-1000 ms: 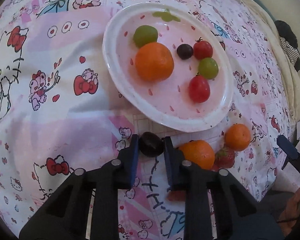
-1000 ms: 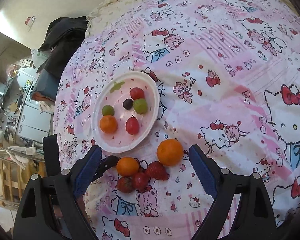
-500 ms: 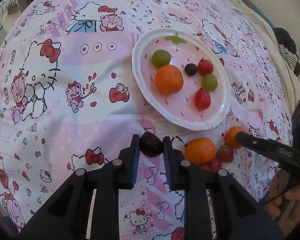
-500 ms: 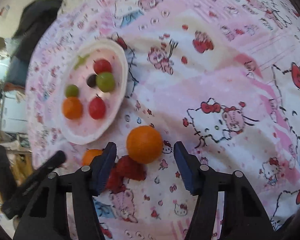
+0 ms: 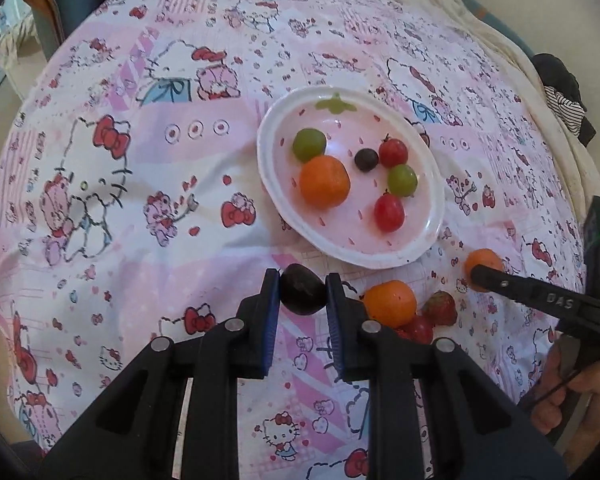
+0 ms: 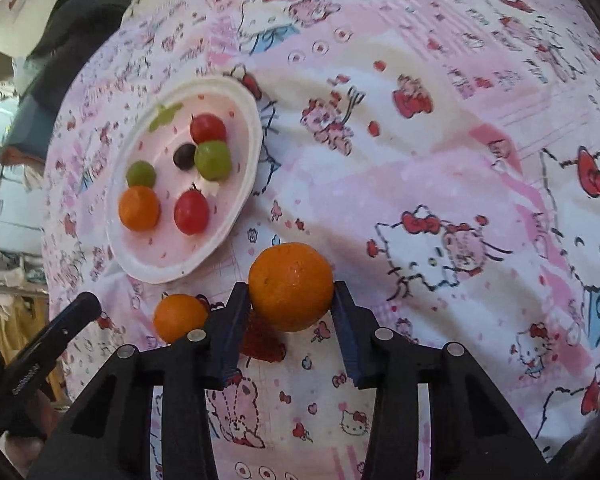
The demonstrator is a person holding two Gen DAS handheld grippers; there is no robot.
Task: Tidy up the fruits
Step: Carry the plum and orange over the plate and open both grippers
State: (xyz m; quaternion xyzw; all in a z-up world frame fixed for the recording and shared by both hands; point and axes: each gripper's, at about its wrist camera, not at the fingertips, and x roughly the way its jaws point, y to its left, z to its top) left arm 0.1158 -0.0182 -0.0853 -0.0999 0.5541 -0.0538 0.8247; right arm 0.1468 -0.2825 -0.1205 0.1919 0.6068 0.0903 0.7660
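Since half a second ago: right tool [image 6: 292,300] advanced onto the large round orange [image 6: 291,286], which now sits between its blue pads, both touching the fruit's sides; left view drawn slightly nearer the plate, grip unchanged.

Surroundings: pink-and-white cartoon-cat printed bedsheet [image 5: 140,208] over a bed. White oval plate with strawberry print [image 5: 434,184] holds one small orange [image 5: 325,181], two green grapes [image 5: 309,144] [image 5: 402,179], two red cherry tomatoes [image 5: 393,152] [image 5: 389,212] and one small dark grape [image 5: 366,159]. Beside the plate's near rim, on the sheet: a second small orange [image 5: 391,303], a red strawberry [image 5: 441,309] and a red tomato [image 5: 419,329], clustered and touching. In the right view the strawberry lies partly behind the left pad, just beside the large orange. Dark clothing [image 6: 80,28] lies at the bed's far edge.

Pose: both tools point toward the plate from the near side. A hand [image 5: 580,392] holding the right tool shows at the left view's edge.

Left tool [image 5: 303,290]: pads narrowly spaced, pinching a dark purple-brown rounded fruit [image 5: 302,289], held just short of the plate's rim.

Right tool: pads widely spaced, closed against the large orange, which rests on the sheet near the plate.
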